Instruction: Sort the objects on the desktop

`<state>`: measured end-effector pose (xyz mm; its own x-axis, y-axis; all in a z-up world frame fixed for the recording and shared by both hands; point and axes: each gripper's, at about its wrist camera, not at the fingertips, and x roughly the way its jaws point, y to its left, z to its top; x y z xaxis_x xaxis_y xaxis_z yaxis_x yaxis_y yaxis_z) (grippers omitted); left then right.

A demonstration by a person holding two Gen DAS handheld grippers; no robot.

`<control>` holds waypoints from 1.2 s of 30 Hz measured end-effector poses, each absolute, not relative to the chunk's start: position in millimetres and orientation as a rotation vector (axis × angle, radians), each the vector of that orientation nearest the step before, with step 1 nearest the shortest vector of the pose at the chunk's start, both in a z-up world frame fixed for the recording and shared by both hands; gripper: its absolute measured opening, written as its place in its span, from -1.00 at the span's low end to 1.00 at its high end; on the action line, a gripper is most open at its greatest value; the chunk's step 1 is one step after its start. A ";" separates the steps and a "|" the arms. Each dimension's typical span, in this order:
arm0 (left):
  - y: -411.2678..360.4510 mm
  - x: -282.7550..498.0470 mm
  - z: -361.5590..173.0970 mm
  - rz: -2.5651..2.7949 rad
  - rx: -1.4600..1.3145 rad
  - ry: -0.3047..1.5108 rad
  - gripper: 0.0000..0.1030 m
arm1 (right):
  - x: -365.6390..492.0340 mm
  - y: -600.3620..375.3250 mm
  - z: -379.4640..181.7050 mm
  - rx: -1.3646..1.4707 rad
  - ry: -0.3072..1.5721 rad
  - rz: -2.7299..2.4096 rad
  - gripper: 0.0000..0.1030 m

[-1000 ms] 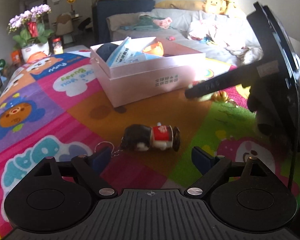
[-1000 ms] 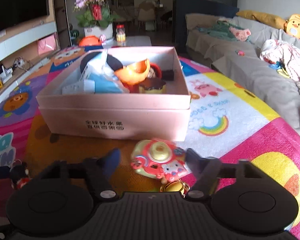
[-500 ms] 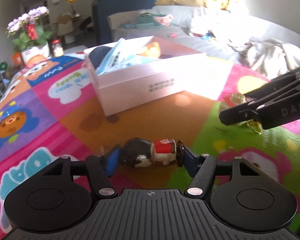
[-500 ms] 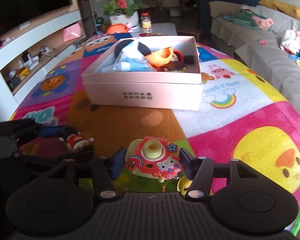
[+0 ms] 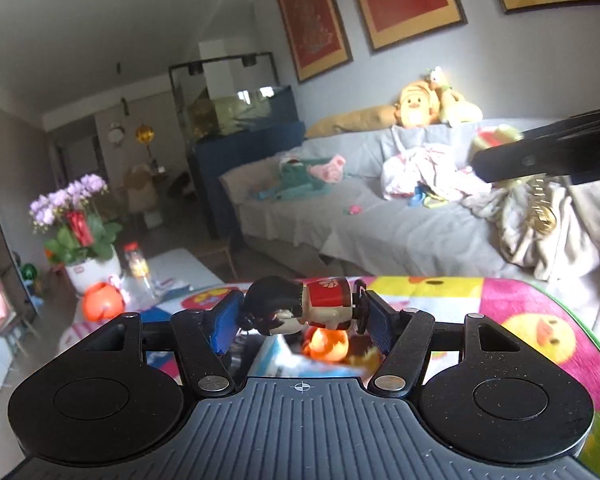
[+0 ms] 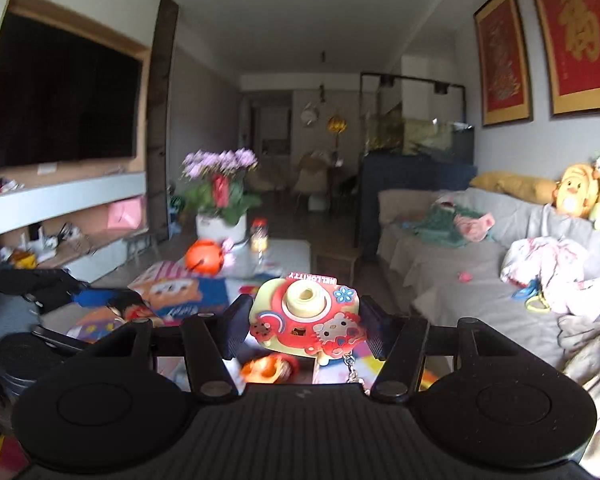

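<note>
My left gripper [image 5: 300, 318] is shut on a small doll keychain [image 5: 300, 308] with black hair and a red body, held in the air. My right gripper [image 6: 306, 326] is shut on a red and yellow toy camera keychain [image 6: 306, 318], also lifted, its chain hanging below. Under both grippers I see the orange toy [image 5: 326, 346] and blue and white packs of the box contents, mostly hidden by the gripper bodies. The right gripper's arm [image 5: 548, 156] crosses the upper right of the left wrist view. The left gripper [image 6: 96, 300] shows at the left of the right wrist view.
A colourful play mat [image 5: 540, 320] covers the surface below. A grey sofa [image 5: 380, 220] with clothes and plush toys lies to the right. A flower pot [image 6: 220, 208], an orange toy ball [image 6: 204, 258] and a jar [image 6: 259, 236] stand ahead on a low table. TV wall at left.
Both grippers closed on their toys on the mat and lifted them. The views now tilt up toward the room, with the box contents just below the fingers.
</note>
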<state>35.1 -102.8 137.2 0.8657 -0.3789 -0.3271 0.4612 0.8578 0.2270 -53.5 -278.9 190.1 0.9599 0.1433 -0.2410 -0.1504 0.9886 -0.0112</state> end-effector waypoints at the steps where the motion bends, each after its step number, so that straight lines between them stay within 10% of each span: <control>1: -107.0 47.9 135.8 -0.454 0.303 0.286 0.35 | -49.3 -280.4 190.1 -0.026 0.238 0.149 0.12; 8: -119.6 143.9 144.0 -0.378 0.162 0.288 0.82 | -4.3 -287.0 184.6 -0.025 0.241 0.151 0.12; 26: -4.8 65.2 40.3 -0.239 0.069 0.595 0.91 | 129.6 -243.6 180.7 0.051 0.364 0.234 0.12; 36: -12.7 37.4 24.8 -0.280 0.105 0.572 1.00 | 96.0 -244.0 142.5 0.068 0.440 0.208 0.51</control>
